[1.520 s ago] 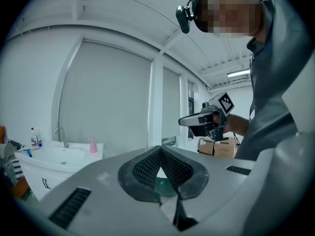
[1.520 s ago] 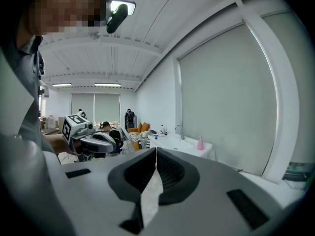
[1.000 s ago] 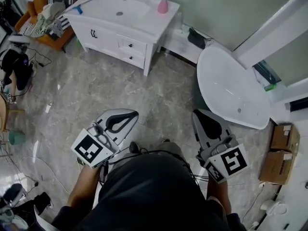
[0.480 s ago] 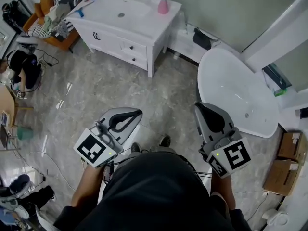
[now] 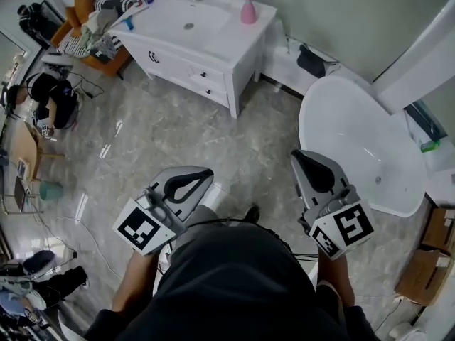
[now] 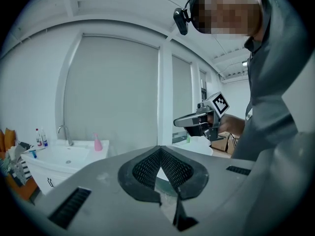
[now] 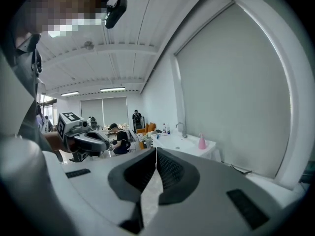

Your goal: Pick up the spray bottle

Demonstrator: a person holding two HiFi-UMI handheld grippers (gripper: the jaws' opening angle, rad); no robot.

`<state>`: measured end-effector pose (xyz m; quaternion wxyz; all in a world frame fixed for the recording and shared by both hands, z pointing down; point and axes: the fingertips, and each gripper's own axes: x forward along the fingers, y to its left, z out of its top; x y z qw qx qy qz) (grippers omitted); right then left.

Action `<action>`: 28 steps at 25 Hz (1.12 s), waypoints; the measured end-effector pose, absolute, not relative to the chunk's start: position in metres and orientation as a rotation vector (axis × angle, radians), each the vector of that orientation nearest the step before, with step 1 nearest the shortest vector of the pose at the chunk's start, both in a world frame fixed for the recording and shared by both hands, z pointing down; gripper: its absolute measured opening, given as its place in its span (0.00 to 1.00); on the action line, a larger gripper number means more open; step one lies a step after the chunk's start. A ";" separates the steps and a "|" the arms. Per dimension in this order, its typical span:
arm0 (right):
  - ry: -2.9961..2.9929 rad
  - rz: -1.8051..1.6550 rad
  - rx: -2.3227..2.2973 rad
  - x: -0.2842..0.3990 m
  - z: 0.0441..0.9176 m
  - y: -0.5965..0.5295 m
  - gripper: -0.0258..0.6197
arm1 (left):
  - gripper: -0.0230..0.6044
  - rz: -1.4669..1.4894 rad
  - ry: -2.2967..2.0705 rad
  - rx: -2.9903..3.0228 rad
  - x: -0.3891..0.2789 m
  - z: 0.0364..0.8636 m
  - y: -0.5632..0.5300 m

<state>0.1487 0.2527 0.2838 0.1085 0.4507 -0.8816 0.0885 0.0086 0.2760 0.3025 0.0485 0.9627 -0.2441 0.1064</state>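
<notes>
Both my left gripper (image 5: 208, 172) and right gripper (image 5: 299, 155) have jaws pressed together, empty, so arriving like this could knock the pink plastic spray bottle (image 5: 248, 11) over. It stands well ahead on the corner of the white vanity cabinet (image 5: 213, 45); a white oval bathtub (image 5: 355, 144) crowds my right gripper's side.

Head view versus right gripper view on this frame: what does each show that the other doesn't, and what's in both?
Head view only: the cardboard boxes and the marker cube on the right claw. Right gripper view only: the ceiling lights and people at the room's far end. Both: the white vanity, the pink bottle on it, the left claw, and the right claw itself, shut and empty.
</notes>
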 end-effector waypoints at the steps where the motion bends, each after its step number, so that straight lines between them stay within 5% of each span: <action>1: -2.592 0.261 1.323 0.148 0.285 0.250 0.06 | 0.04 0.325 -0.746 2.926 0.008 0.304 0.275; 28: -2.394 0.219 1.592 0.024 0.266 0.138 0.05 | 0.04 0.150 -0.438 3.044 -0.120 0.297 0.124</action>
